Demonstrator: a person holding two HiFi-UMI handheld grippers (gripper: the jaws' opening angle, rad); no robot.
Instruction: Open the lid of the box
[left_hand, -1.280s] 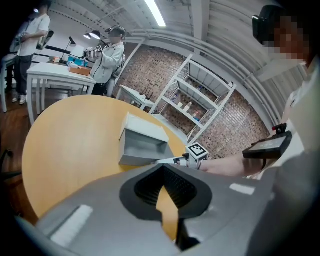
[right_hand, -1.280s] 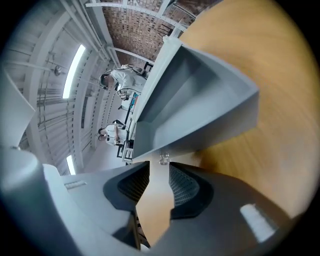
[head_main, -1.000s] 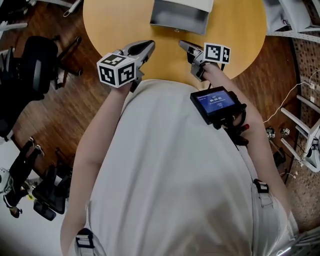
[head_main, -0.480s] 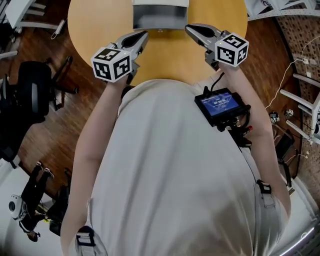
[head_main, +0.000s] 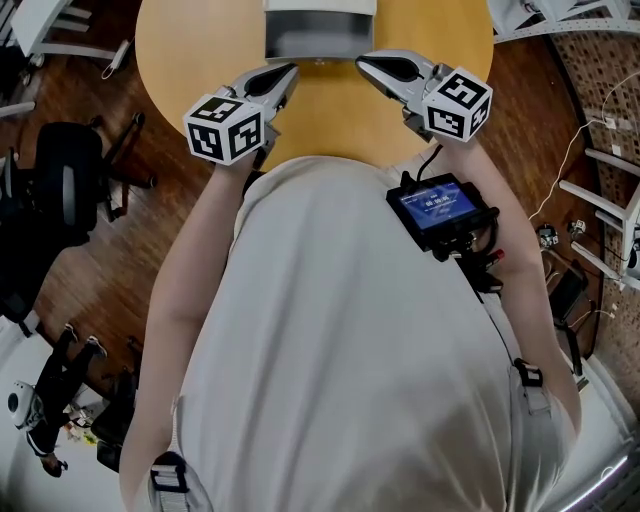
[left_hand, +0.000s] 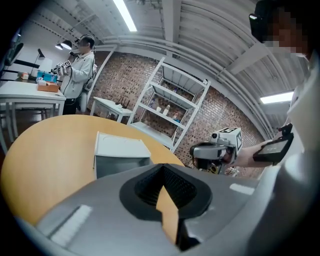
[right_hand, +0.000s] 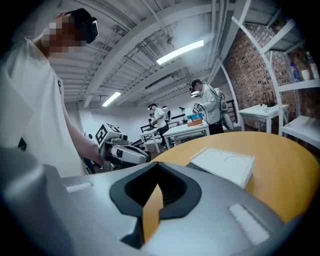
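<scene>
**– Looking down from overhead, where's the box sitting?**
– On the round table, lid on. The left gripper and right gripper are hovering just short of its front corners.

**– Left gripper view?**
– The jaws are pinching together on nothing, with the box lying ahead-left.

**– Right gripper view?**
– Same deal, closed and empty, box ahead-right.

Round table on wood floor; black chair left; shelf rack against brick wall.
</scene>
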